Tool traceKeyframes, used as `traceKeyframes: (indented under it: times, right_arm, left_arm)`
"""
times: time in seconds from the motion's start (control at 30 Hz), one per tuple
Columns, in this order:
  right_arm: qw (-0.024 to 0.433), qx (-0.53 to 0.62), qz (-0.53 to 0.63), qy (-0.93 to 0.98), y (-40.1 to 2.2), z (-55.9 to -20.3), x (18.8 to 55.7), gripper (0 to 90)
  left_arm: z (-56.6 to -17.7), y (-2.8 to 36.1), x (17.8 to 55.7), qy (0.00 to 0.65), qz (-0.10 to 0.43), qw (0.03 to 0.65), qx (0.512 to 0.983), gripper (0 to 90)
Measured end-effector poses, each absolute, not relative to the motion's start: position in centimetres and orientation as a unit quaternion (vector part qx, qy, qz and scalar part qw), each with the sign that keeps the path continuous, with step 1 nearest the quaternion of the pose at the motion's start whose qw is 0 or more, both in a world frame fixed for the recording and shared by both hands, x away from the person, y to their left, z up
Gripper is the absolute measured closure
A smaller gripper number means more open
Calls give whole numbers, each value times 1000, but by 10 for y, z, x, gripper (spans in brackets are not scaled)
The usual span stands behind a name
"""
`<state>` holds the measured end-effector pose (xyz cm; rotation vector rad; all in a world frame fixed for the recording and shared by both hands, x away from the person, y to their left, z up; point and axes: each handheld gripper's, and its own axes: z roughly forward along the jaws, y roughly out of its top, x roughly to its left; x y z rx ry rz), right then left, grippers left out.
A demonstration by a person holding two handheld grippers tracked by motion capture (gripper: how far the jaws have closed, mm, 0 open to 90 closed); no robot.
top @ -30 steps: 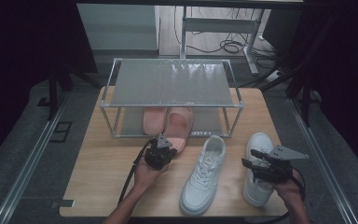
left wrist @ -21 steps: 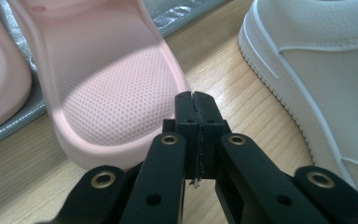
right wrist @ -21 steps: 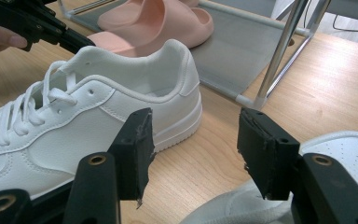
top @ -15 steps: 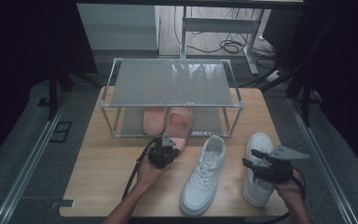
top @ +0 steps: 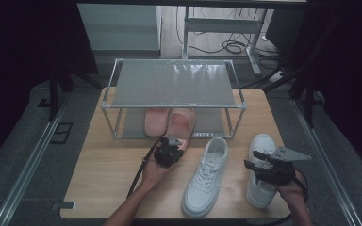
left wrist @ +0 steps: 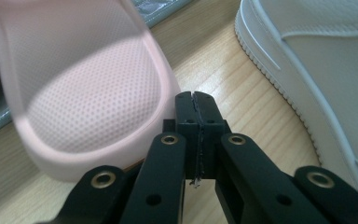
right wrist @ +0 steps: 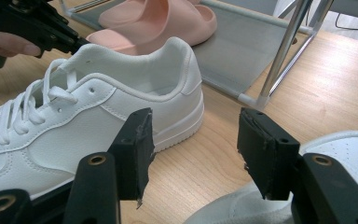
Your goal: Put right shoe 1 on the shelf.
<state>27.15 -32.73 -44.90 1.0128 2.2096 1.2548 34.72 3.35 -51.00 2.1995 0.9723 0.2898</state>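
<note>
1. The left gripper (top: 174, 145), jaws pressed together on nothing, sits at the heel of the pink slipper (top: 181, 123), likely nudging it under the shoe rack (top: 172, 84).
2. In front of the shoe rack, a white sneaker (top: 206, 175) waits.
3. Right of that, the right gripper (top: 252, 160) gapes wide over another sneaker (top: 260, 146), likely ready to grab.

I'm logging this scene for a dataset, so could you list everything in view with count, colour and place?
Table: one, light wood, under everything.
Rack: one, grey shelves on a metal frame, rear of the table.
Slippers: two, pink, on the rack's lower shelf, the right one's heel sticking out.
Sneakers: two, white, front right of the table.
Left claw: one, black, shut, beside the pink heel.
Right claw: one, black, open, above the right sneaker.
</note>
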Motion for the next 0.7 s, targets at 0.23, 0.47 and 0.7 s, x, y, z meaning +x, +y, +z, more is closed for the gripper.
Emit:
traceKeyframes:
  times: [0.23,0.47,0.7]
  right_arm:
    - [205,363,450,790,-329,-448,271,462]
    - [205,363,451,789,-329,-447,270,462]
    - [204,361,449,791,-327,-448,271,462]
  left_arm:
    - [-507,28,349,369,118,356,850,900]
    - [-500,51,342,368,125,354,851,900]
    - [-503,58,349,372,115,357,849,900]
